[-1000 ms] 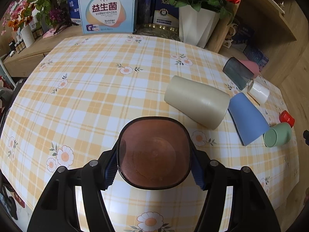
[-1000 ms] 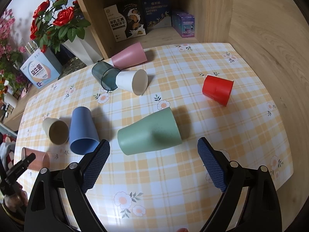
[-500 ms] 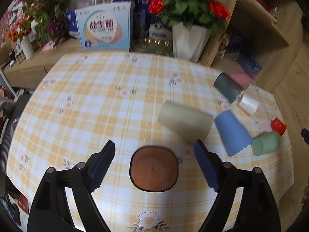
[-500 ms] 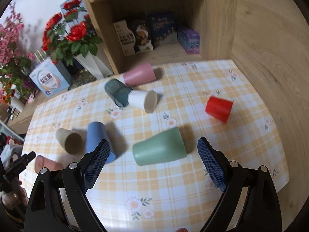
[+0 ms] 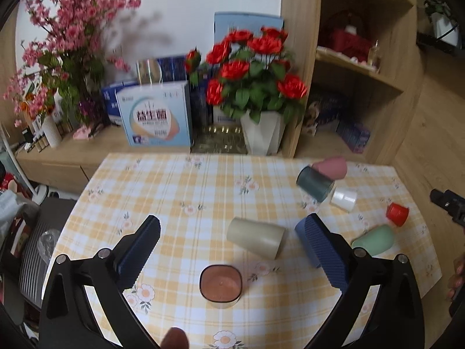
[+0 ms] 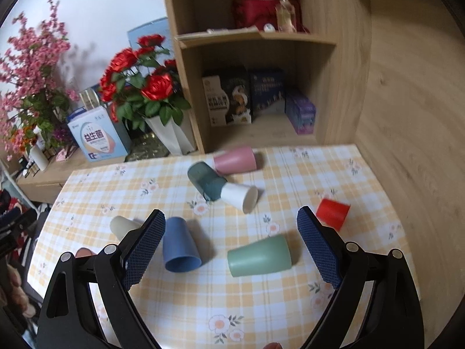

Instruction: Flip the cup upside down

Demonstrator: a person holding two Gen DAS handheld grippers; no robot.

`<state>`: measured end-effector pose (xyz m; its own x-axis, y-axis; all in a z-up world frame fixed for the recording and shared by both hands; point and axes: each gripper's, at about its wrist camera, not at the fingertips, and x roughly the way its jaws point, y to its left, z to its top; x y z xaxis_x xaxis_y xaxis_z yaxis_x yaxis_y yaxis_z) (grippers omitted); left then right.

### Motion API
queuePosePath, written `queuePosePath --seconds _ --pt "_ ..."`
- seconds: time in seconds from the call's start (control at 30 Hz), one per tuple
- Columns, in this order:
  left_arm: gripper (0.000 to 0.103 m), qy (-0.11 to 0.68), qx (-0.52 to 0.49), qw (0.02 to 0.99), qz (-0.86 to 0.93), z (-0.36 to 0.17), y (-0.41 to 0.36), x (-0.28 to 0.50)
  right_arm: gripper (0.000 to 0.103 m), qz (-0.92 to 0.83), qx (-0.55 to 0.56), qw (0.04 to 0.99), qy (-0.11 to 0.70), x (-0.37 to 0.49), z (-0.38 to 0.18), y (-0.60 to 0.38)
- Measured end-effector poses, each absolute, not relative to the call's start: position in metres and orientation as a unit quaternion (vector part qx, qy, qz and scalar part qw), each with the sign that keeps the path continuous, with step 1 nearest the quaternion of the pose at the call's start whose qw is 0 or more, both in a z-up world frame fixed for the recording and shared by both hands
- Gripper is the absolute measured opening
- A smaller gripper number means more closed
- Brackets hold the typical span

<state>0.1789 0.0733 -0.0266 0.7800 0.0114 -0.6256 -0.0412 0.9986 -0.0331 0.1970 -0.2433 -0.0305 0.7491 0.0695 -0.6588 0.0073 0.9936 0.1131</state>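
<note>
Left gripper: I see it spread wide and empty, hanging above the table with nothing between its pads.
Brown cup: low centre of the left wrist view, standing on the checked tablecloth with its flat base facing up. I judge it already stands upside down, which would explain why the pads are clear of it.
Right gripper: spread wide and empty; I hold it high over the right half of the table, touching nothing.
Green cup: lower centre of the right wrist view, lying on its side between the right pads as framed, mouth toward the left of the frame. I judge it the likeliest next cup for this gripper.
Blue cup: left of centre, on its side, mouth toward the camera, near the green cup but apart.
Cream cup: centre of the left wrist view, on its side, just above the brown cup.
Other cups: the red cup, white cup, dark teal cup and pink cup lie tipped over further up the frame.
</note>
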Motion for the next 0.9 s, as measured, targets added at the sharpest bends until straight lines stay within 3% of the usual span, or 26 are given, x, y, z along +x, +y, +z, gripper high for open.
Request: queuePosePath --seconds 0.9 --pt "0.097 0.264 0.002 0.964 -0.006 0.025 0.043 0.159 0.089 0.018 0.044 0.952 0.303 0.181 0.01 -0.24"
